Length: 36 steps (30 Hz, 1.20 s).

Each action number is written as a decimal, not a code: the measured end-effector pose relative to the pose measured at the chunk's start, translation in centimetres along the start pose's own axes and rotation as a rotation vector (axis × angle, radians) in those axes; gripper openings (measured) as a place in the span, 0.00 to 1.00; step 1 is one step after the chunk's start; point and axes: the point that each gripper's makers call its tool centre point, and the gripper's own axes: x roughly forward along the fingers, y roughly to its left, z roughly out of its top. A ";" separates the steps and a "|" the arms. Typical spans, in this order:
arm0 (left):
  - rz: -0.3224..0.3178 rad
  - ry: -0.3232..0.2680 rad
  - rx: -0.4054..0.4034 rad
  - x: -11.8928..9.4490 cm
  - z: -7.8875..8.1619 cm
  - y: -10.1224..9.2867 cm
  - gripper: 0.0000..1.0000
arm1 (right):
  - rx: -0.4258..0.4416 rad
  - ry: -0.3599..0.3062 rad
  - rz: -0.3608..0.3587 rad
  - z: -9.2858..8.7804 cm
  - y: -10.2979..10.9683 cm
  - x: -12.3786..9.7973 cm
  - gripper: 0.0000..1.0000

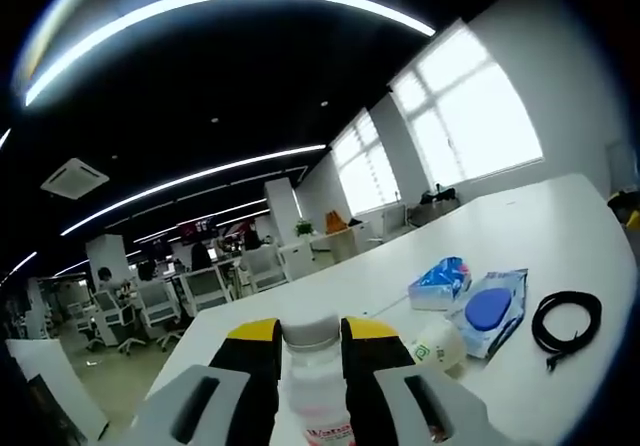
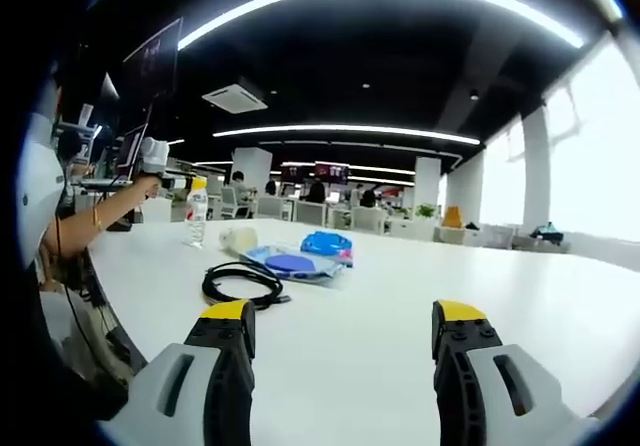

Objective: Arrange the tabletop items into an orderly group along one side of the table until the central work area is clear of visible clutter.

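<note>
My left gripper is shut on a clear plastic bottle with a grey cap and a red-lettered label. In the right gripper view that same bottle hangs just above the table's far left edge, held by the left gripper in a person's hand. On the white table lie a coiled black cable, a blue wet-wipes pack, a blue tissue packet and a small white roll. My right gripper stands open over bare table, nearer than the cable.
An open office with desks, chairs and people lies beyond the table. Bright windows run along one wall. The table's edge curves close on the left of the right gripper view, where a person's arm reaches in.
</note>
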 end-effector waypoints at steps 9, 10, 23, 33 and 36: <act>-0.023 0.003 0.004 1.9 0.4 -0.8 0.21 | 0.004 0.006 -0.015 -0.3 -0.5 -0.1 0.69; -0.022 0.002 0.008 2.0 0.5 -0.8 0.21 | 0.005 0.008 -0.018 -0.4 -0.6 -0.2 0.69; -0.043 -0.006 0.021 3.8 0.8 -1.1 0.20 | 0.009 0.005 -0.037 -0.4 -1.4 -0.2 0.69; -0.056 -0.005 0.020 4.0 1.0 -0.2 0.20 | 0.006 0.023 -0.057 -0.9 -1.6 -0.7 0.68; -0.054 -0.003 -0.002 4.4 0.8 0.2 0.20 | 0.002 0.024 -0.059 -0.8 -1.6 -0.7 0.68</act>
